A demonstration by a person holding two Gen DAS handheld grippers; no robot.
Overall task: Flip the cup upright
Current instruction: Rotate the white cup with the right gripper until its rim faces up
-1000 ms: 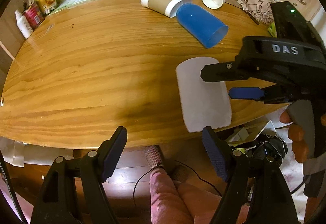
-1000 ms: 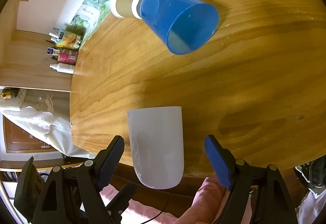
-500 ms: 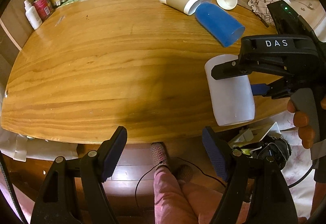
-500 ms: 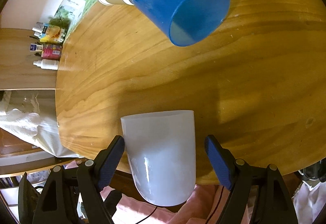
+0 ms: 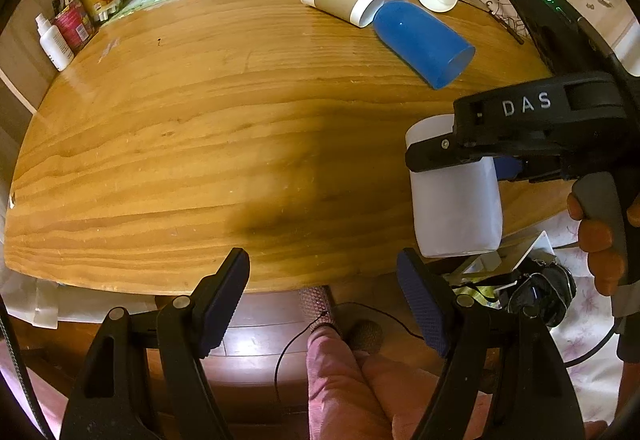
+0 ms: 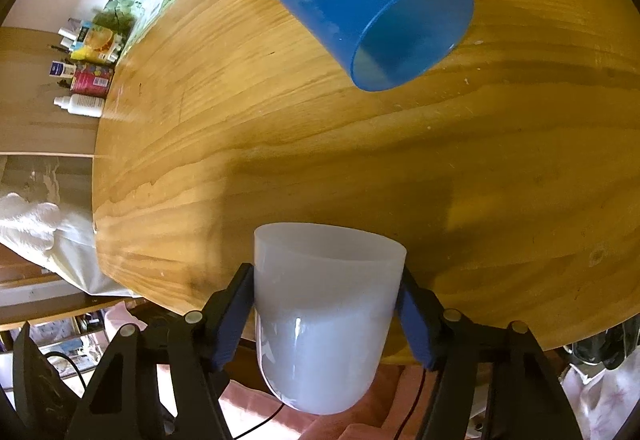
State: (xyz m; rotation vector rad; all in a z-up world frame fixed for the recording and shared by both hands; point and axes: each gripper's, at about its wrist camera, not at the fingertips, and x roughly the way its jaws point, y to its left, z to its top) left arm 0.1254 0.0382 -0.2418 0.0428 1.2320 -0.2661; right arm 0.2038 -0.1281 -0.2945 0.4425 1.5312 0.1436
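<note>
The right tool (image 6: 326, 314) is gripping the white cup (image 6: 326, 320), one pad pressing on each side of the wall just below the rim. The cup is hanging at the near edge of the surface (image 6: 360, 168), at 6 o'clock in the right wrist view, its mouth pointing away from the camera. In the left wrist view the cup (image 5: 456, 208) is sitting at 3 o'clock; whether its base is touching the surface cannot be told.

Handling, as a judgement: the cup is looking like thin translucent plastic, so it is probably light and slightly flexible, with a glossy wall that may be slipping under a weak grip. Gripping across the wall near the rim, as here, is giving good leverage for rotation; excessive squeeze may be deforming the mouth.

The left tool (image 5: 322, 300) is standing open and empty, at 6 o'clock off the near edge.

Difference from one second ago: the cup was lying on its side between open pads of the right tool. The pads are now clamping it, and the cup is being raised off its side.
</note>
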